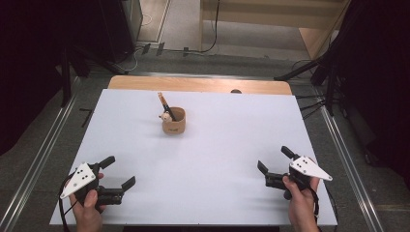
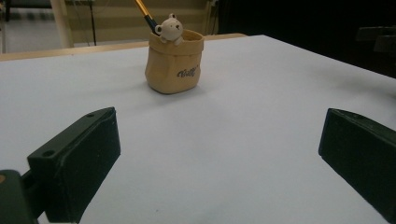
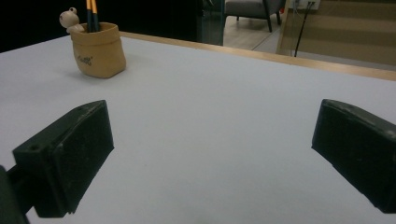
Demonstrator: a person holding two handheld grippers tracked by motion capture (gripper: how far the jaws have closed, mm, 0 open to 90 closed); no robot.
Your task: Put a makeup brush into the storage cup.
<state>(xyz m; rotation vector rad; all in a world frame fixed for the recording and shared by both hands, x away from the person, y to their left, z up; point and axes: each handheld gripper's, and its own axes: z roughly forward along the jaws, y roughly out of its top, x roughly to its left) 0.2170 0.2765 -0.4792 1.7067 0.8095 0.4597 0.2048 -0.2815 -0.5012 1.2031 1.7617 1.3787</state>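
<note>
A tan sack-shaped pen holder (image 1: 174, 121) with a small bear figure on its rim stands on the white table top (image 1: 203, 159), toward the back and left of centre. A pencil (image 1: 165, 104) leans out of it. The holder (image 2: 174, 62) also shows ahead of the left gripper's jaws, and the holder (image 3: 98, 50) sits far left in the right gripper view. My left gripper (image 1: 119, 172) rests near the front left corner, open and empty. My right gripper (image 1: 275, 159) rests near the front right, open and empty.
The table's wooden back edge (image 1: 198, 84) runs behind the white sheet. Metal rails (image 1: 46, 150) flank the table on both sides. Black stands and cables (image 1: 309, 67) sit on the floor beyond it.
</note>
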